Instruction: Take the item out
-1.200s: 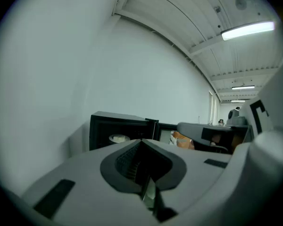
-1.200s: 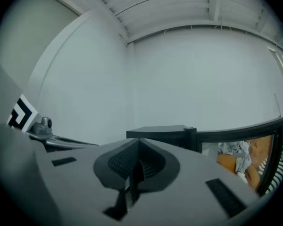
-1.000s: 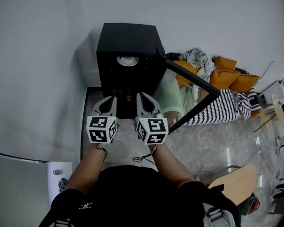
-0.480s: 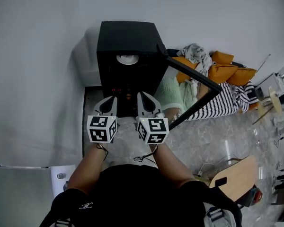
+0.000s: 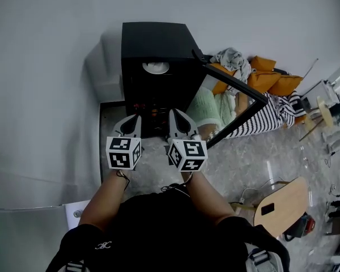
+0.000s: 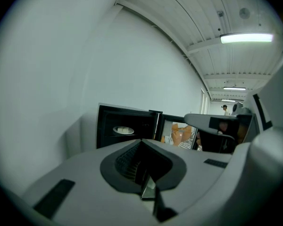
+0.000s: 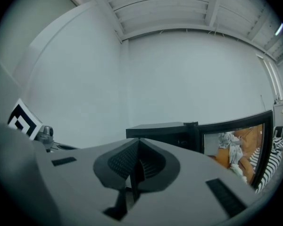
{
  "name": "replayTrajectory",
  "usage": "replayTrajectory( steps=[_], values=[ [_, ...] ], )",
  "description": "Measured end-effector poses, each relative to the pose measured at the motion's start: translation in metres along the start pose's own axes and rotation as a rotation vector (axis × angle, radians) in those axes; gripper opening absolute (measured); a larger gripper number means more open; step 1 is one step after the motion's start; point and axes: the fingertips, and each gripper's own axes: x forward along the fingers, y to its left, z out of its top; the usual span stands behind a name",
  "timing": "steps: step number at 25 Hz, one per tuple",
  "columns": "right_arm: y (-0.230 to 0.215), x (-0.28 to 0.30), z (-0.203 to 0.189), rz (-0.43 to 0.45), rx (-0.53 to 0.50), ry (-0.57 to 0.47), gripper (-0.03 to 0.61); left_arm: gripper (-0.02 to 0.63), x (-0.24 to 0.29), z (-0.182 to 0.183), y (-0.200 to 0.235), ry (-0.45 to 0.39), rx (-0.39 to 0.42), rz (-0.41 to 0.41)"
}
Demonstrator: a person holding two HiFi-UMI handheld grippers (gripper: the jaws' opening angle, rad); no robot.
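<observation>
A black box-shaped cabinet (image 5: 156, 41) stands against the wall with its glass door (image 5: 233, 85) swung open to the right. Inside, on an upper level, lies a white round dish (image 5: 156, 68), which shows again as the dish (image 6: 124, 130) in the left gripper view. My left gripper (image 5: 132, 119) and right gripper (image 5: 174, 115) hover side by side just in front of the opening, below the dish. Both are shut and hold nothing. In its own view the left gripper (image 6: 141, 143) points at the cabinet (image 6: 127, 126). The right gripper (image 7: 138, 142) faces the cabinet's top (image 7: 162, 127) and door (image 7: 236, 142).
A pile of cloth and orange cushions (image 5: 260, 84) lies on the floor right of the door, with a striped fabric (image 5: 266, 120) beside it. A wooden stool (image 5: 280, 205) stands at lower right. White walls close the left and back. A low white post (image 5: 76, 214) is at lower left.
The head view has shifted slightly. Both grippers stay shut at about the same spot in front of the open cabinet.
</observation>
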Motion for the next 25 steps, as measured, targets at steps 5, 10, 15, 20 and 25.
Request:
replayTrajectory(
  steps=[5, 10, 15, 20, 25],
  values=[
    [0.007, -0.005, -0.002, -0.013, -0.007, -0.026, 0.006, 0.009, -0.003, -0.005, 0.005, 0.007, -0.003, -0.023],
    [0.008, 0.002, -0.011, -0.015, -0.046, -0.009, 0.006, 0.008, -0.001, -0.015, 0.01, 0.015, -0.019, -0.026],
    [0.003, 0.025, -0.018, 0.001, -0.06, 0.002, 0.006, 0.008, 0.012, -0.017, 0.02, 0.022, -0.014, -0.018],
    [-0.01, 0.053, -0.023, 0.009, -0.098, 0.021, 0.006, 0.008, 0.034, -0.011, 0.027, 0.03, 0.007, -0.006],
    [-0.035, 0.09, -0.032, 0.002, -0.158, 0.061, 0.006, 0.009, 0.066, -0.002, 0.035, 0.044, 0.016, 0.003]
  ],
)
